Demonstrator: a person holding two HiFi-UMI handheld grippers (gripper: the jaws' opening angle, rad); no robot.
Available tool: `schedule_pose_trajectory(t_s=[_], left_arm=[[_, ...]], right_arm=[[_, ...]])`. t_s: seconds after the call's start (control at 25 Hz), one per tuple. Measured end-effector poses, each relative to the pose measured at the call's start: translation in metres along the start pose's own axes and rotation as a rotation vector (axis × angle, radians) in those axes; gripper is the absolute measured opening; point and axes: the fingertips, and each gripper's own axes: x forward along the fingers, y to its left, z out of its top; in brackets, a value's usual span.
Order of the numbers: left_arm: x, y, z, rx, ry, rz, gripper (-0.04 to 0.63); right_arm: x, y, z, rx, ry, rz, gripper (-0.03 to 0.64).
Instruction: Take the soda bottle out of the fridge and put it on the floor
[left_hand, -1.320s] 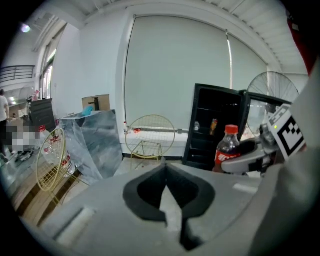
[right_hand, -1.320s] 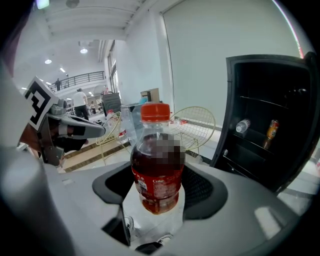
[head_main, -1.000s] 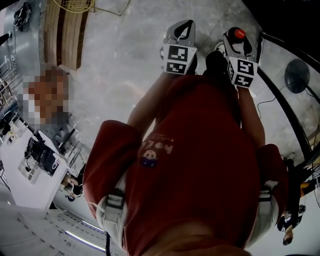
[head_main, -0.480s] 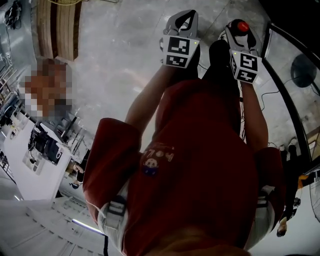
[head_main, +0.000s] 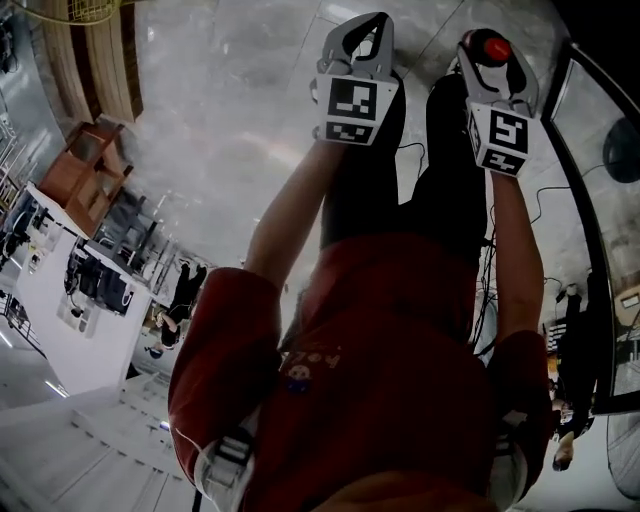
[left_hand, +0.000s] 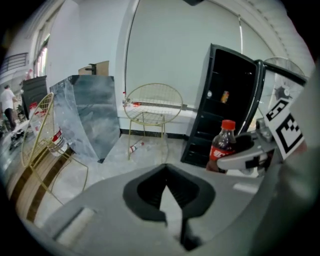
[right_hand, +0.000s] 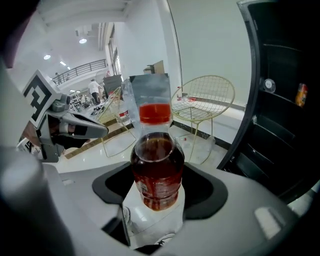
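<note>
left gripper jaws together, empty; soda bottle before black fridge.

Around you lay a pale, glossy floor, with wooden planks along one edge and a small wooden cabinet near them. A gold wire chair stood before the plain white wall, and a grey marbled panel stood just beside it. Round ceiling lights shone above a railed balcony farther off.
</note>
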Motion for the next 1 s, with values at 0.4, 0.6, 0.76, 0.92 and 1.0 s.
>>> schedule_pose_trajectory(t_s=[0.4, 0.6, 0.76, 0.92, 1.0], left_arm=[[0.132, 0.024, -0.111, 0.03, -0.011, -0.01, 0.0], [0.2, 0.034, -0.18, 0.072, -0.032, -0.019, -0.001], [0.254, 0.041, -0.234, 0.117, -0.064, -0.049, -0.002], [0.305, 0.047, -0.267, 0.139, -0.105, -0.095, 0.0], [0.329, 0.047, -0.276, 0.166, -0.139, -0.119, 0.0]], right_arm=[[0.12, -0.046, -0.116, -0.008, 0.02, -0.025, 0.298], [0.185, -0.066, -0.175, -0.028, -0.001, -0.028, 0.298], [0.241, -0.076, -0.225, -0.03, -0.012, -0.019, 0.298], [0.294, -0.09, -0.261, -0.038, -0.016, -0.005, 0.298], [0.315, -0.1, -0.272, -0.061, -0.03, 0.017, 0.299]])
